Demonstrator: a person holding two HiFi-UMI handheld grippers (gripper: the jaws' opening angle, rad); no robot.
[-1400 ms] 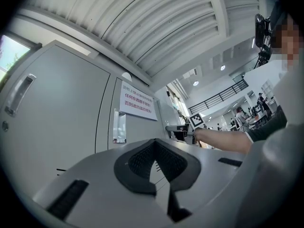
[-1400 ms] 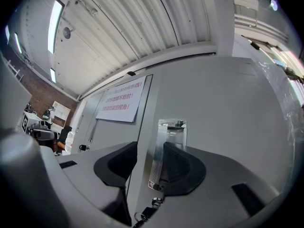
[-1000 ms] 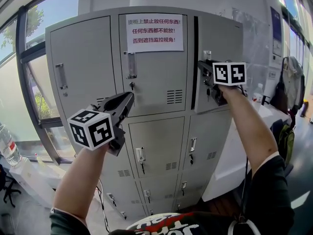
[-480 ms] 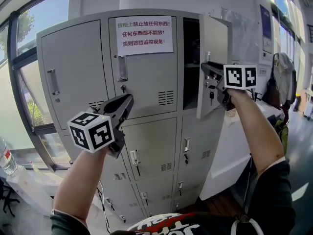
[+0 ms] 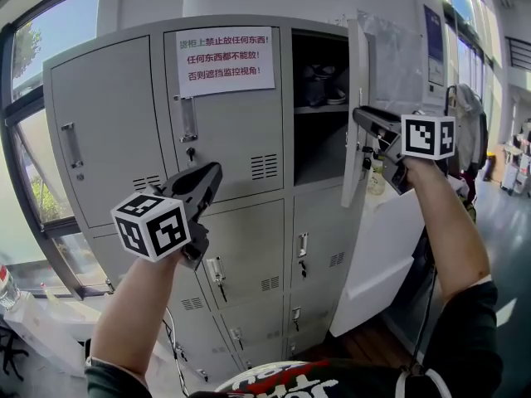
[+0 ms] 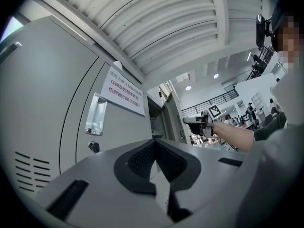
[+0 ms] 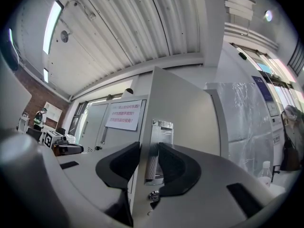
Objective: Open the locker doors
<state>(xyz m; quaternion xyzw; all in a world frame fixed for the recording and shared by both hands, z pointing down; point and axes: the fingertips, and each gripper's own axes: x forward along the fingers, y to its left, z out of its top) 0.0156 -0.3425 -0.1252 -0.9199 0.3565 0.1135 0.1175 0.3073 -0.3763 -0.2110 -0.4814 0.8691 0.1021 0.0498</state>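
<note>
Close under the head camera, the left gripper (image 5: 209,175) hovers before the middle column of the locker cabinet (image 5: 108,114), its fingers (image 6: 137,161) pressed together on nothing. Farther out on the right, the right gripper (image 5: 360,116) is clamped across the upper right door (image 5: 358,65), one pad inside the door's edge and the other on the metal handle (image 7: 161,132). Beyond it the compartment (image 5: 319,139) lies exposed. A second ago this door was barely ajar; now it is swung wide, edge-on to the head camera.
</note>
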